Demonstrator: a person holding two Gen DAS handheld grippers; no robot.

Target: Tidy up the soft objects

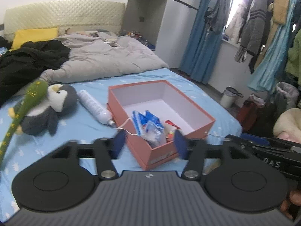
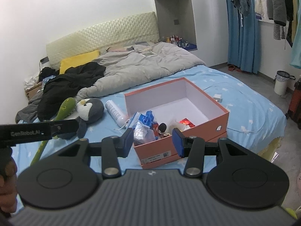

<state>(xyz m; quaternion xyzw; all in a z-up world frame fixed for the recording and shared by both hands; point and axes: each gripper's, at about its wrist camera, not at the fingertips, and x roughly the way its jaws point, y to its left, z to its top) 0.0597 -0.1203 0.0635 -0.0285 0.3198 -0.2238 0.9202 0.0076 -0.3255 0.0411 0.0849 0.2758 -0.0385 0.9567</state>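
Note:
An open salmon-pink box [image 1: 120, 111] [image 2: 203, 130] stands on the blue bedsheet, with blue and clear plastic packets [image 1: 150, 128] [image 2: 144, 125] piled in its near corner. To its left lie a white spray can [image 1: 94, 107] [image 2: 115, 111], a grey penguin plush [image 1: 62, 98] [image 2: 90, 109] and a long green plush stick [image 1: 33, 96] [image 2: 65, 108]. My left gripper [image 1: 149, 144] hovers in front of the box's near corner, open, with nothing between its blue pads. My right gripper [image 2: 152, 142] hangs before the same corner, also open and holding nothing.
A rumpled grey duvet [image 2: 143, 69], black clothing [image 2: 71, 81] and a yellow pillow [image 2: 79, 61] fill the far half of the bed. A white charger [image 2: 218, 98] with its cable lies right of the box. A bin [image 2: 281, 82] and hanging clothes [image 1: 254, 33] stand beside the bed.

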